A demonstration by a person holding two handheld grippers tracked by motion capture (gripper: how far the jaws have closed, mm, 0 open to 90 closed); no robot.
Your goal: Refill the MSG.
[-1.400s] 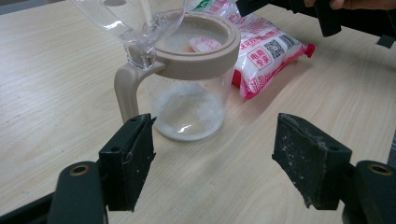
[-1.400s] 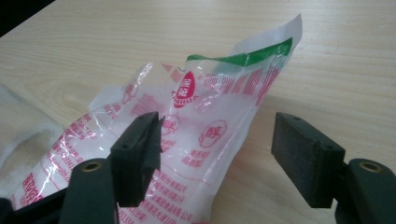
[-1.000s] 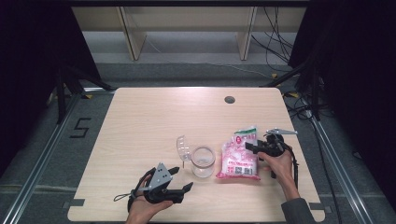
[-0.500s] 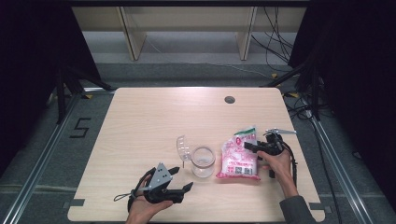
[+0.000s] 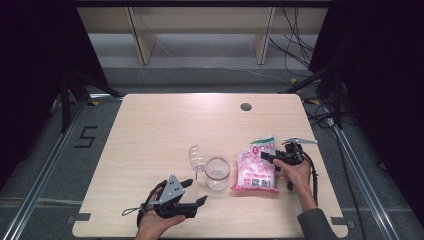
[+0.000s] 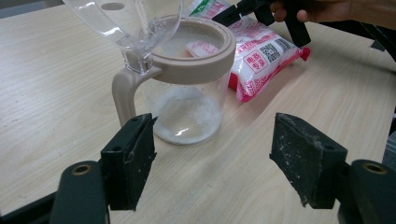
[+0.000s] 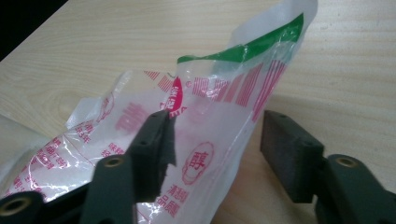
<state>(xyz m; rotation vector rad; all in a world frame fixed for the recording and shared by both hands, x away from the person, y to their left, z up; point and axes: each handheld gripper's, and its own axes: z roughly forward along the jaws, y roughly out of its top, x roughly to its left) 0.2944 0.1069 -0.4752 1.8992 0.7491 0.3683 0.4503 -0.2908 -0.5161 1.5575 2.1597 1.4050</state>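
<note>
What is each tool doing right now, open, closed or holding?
Left tool: open, holding nothing, aimed at the jar.
Right tool: open, jaws straddling the bag's top edge, not clamped.

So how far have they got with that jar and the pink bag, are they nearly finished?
Early on, it seems. Done: the jar stands with its clear lid flipped open and only a little white powder at the bottom. In hand: the right gripper is open, its fingers either side of the bag top, not yet clamped. The left gripper sits open before the jar. Left, probably: lifting the bag and pouring.
</note>
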